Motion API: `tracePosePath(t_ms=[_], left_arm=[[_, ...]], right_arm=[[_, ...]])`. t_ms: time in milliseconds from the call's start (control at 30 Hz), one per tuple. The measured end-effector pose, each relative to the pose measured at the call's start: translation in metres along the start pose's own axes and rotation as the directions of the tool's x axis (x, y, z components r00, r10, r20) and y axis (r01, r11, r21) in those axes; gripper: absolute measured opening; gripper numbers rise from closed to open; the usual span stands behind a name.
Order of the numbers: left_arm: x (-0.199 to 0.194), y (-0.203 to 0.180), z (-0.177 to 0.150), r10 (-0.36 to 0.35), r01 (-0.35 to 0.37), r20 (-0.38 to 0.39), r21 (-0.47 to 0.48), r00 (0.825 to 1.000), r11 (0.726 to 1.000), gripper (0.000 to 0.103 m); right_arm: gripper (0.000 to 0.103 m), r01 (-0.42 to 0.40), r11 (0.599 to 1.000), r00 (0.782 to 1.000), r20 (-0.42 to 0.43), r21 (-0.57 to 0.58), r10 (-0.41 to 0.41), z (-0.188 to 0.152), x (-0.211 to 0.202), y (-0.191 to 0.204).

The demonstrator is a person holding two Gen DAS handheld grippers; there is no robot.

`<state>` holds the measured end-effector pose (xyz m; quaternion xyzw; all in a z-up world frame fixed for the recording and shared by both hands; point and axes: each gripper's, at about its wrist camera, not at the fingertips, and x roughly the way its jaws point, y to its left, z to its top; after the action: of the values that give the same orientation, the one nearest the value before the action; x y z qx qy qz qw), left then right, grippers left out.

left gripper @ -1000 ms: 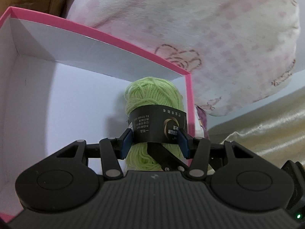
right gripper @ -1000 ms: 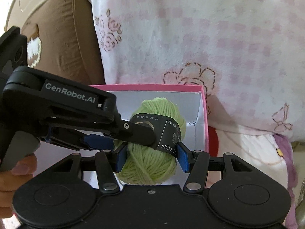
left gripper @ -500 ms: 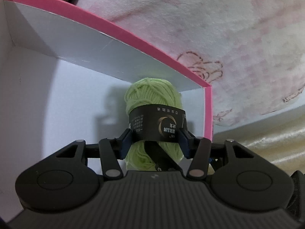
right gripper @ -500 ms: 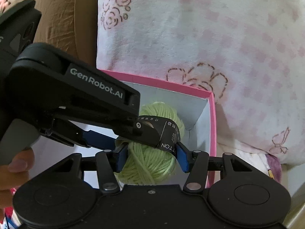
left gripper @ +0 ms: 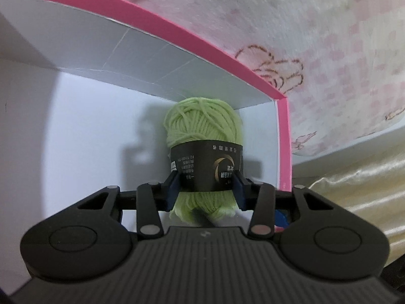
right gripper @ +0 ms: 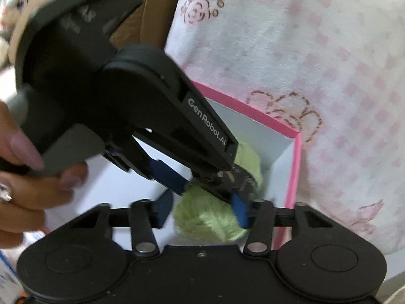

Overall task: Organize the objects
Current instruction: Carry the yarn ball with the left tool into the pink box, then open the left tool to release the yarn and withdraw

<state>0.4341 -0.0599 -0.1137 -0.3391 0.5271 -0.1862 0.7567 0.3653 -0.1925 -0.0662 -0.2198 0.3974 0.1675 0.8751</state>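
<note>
A light green yarn ball (left gripper: pixel 202 126) with a black paper label hangs low inside a white box with a pink rim (left gripper: pixel 177 33), near its far right corner. My left gripper (left gripper: pixel 205 178) has both blue pads pressed on the label, and its jaws are closing. In the right wrist view the left gripper (right gripper: pixel 215 179) reaches in from the upper left, held by a person's hand (right gripper: pixel 25 190). My right gripper (right gripper: pixel 202 212) is shut on the near end of the yarn ball (right gripper: pixel 210 217), which looks blurred. The box rim (right gripper: pixel 296 177) stands just right of it.
A pink-and-white flowered blanket (left gripper: pixel 303 25) lies beyond the box's far and right walls. Golden satin fabric (left gripper: pixel 354 190) lies at the lower right. A brown cushion (right gripper: pixel 152 5) sits behind the left gripper. White box floor spreads to the left of the yarn.
Both grippers have sunk with the yarn ball deeper into the box, toward its far right corner. The right gripper has rolled and its jaws have narrowed on the yarn.
</note>
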Motion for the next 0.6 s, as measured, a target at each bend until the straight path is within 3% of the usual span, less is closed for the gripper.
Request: tracePosePath(t_ms=[100,233,333,433,600], left_arm=[[-0.005,-0.004,-0.003,0.017,-0.017,0.011,0.04,1.0,0.999,0.04],[-0.012,-0.008,-0.003,0.016,-0.019,0.044,0.06,0.999,0.998,0.04],[-0.007,-0.006,-0.003,0.042,-0.045,0.059,0.051,0.997,0.998,0.04],[0.0,-0.001,-0.005,0.022,-0.024,0.056,0.032,0.998,0.999,0.036],[-0.005,-0.009,-0.009,0.072,-0.079,0.089,0.081,0.993,0.994,0.036]], right_arm=[[0.028,0.028,1.0,1.0,-0.005,0.004,-0.028,-0.004,0.005,-0.005],[0.027,0.077,0.997,0.997,-0.012,0.024,-0.077,-0.007,0.013,-0.011],[0.027,0.062,0.996,0.998,0.001,0.057,-0.062,-0.009,0.013,-0.015],[0.027,0.094,0.995,0.996,0.002,0.025,-0.094,-0.012,0.015,-0.013],[0.029,0.109,0.993,0.994,0.03,-0.036,-0.108,-0.025,0.0,-0.007]])
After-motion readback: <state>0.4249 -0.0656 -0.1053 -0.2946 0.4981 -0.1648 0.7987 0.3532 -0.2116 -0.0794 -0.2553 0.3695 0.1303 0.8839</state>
